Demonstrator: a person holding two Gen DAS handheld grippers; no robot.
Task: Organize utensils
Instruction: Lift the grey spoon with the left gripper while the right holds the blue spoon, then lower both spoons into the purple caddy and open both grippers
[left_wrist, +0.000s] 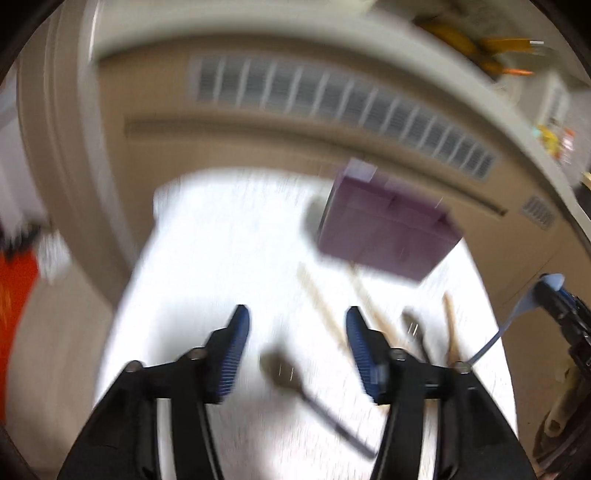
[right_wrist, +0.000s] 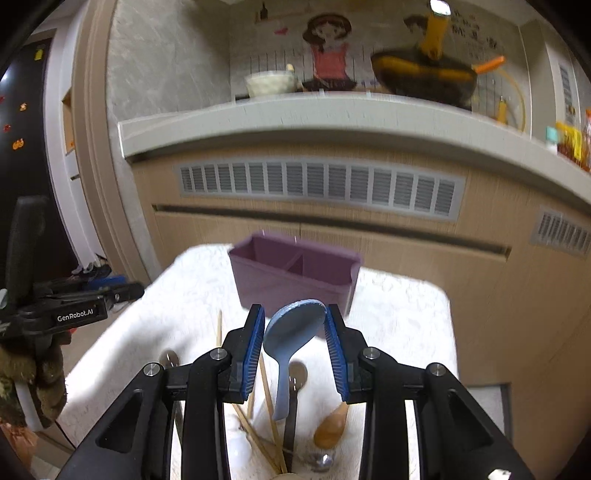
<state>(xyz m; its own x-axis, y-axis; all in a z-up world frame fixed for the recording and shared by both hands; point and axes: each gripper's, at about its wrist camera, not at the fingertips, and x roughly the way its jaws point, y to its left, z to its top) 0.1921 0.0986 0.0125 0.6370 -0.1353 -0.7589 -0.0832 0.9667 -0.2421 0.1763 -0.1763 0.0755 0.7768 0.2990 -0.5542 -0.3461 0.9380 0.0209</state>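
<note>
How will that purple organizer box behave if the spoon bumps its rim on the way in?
The purple organizer box looks thin-walled and nearly empty, so probably light; a bump could slide it on the white cloth. Its wide base suggests sliding before tipping.

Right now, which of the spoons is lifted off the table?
The light blue spoon: the right gripper's jaws clamp its bowl, its handle hanging down. The wooden spoon and the metal spoons lie on the white table.
</note>
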